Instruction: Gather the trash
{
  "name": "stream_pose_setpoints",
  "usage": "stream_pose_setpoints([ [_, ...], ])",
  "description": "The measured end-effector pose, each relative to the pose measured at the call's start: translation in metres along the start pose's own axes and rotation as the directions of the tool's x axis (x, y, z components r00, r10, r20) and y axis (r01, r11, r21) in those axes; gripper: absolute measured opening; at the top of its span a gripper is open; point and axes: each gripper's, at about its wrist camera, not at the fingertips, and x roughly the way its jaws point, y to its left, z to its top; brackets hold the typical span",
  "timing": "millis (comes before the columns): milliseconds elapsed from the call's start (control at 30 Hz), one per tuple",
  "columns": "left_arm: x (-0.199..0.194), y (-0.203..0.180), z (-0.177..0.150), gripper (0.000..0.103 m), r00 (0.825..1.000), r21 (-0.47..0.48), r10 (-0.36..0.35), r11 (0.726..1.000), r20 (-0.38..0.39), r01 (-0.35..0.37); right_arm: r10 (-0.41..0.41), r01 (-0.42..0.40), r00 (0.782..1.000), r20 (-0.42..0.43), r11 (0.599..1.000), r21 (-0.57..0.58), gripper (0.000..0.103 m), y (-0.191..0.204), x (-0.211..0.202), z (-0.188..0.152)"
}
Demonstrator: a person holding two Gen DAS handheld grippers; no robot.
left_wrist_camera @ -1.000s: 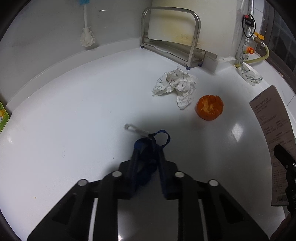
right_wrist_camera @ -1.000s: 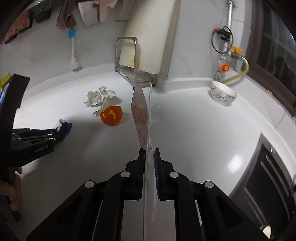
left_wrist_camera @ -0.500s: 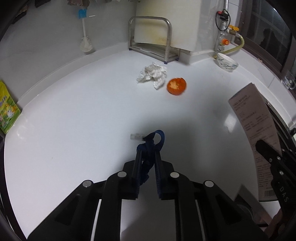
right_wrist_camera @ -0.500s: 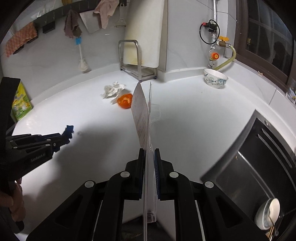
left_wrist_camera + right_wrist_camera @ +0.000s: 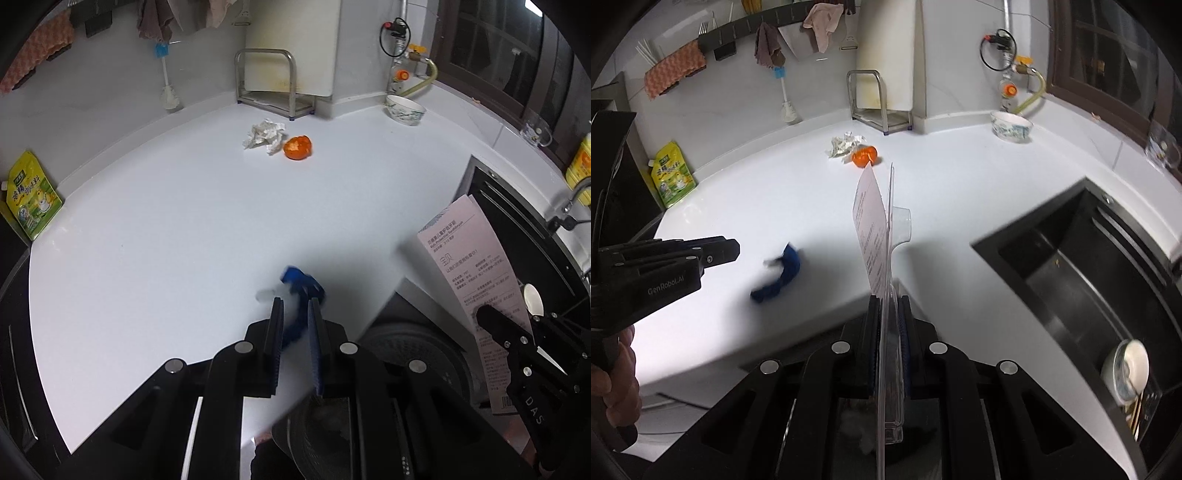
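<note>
My left claw [image 5: 295, 310] pinches a blue strip [image 5: 301, 286] over the white surface's [image 5: 184, 221] front edge. My right claw [image 5: 888, 306], clamped tight, holds a flat toothbrush package [image 5: 873, 221], long axis pointing straight away along the fingers.

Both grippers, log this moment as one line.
left gripper: shut on blue strap | right gripper: shut on toothbrush package | on counter: crumpled paper, orange peel

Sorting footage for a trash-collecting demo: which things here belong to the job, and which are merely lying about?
Job: blue scrap in left gripper; toothbrush package in right gripper; crumpled paper; orange peel.

Lying about: bowl; green pouch; rack.
</note>
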Motion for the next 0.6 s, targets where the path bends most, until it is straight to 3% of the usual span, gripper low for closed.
stream_pose_setpoints([
  [333, -0.019, -0.043, -0.052, 0.014, 0.998, 0.031, -0.042, 0.999, -0.036, 0.043, 0.029, -0.027, 0.997, -0.076, 0.999, 0.023, 0.01, -0.019, -0.029, -0.061],
  [600, -0.009, -0.07, -0.083, 0.014, 0.993, 0.035, -0.073, 0.996, -0.095, 0.077, 0.06, -0.054, 0.985, -0.164, 0.998, 0.042, 0.01, -0.029, -0.024, -0.097],
])
